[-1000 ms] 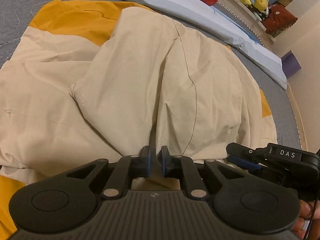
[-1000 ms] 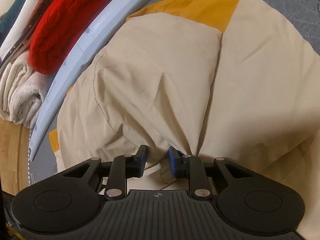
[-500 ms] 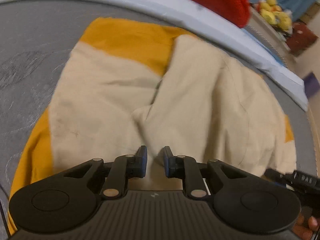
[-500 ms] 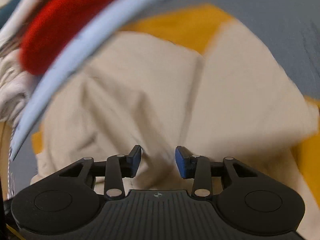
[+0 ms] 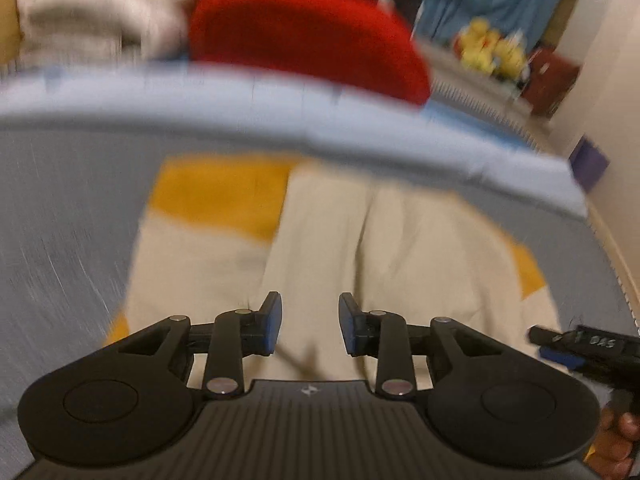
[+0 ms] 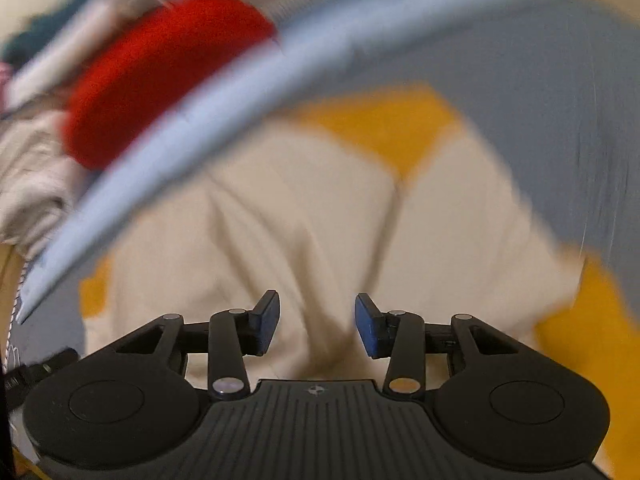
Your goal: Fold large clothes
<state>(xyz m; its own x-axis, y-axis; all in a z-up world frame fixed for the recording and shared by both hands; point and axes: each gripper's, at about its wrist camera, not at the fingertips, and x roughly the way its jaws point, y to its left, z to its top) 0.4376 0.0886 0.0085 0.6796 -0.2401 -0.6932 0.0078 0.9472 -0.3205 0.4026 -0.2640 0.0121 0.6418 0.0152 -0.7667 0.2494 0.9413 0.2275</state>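
Observation:
A beige and mustard-yellow garment (image 5: 344, 248) lies folded over itself on the grey bed cover (image 5: 72, 208); it also shows in the right wrist view (image 6: 304, 216). My left gripper (image 5: 309, 326) is open and empty, raised above the garment's near edge. My right gripper (image 6: 316, 322) is open and empty, above the same garment. The right gripper's body (image 5: 588, 346) shows at the right edge of the left wrist view. Both views are blurred by motion.
A pale blue bed edge (image 5: 280, 112) runs behind the garment, also in the right wrist view (image 6: 248, 112). Beyond it lie a red plush item (image 5: 304, 28), a whitish towel (image 6: 28, 184) and yellow soft toys (image 5: 492, 50).
Both grippers have opened and let go of the beige cloth, then lifted back away from it. The garment has dropped flat on the bed.

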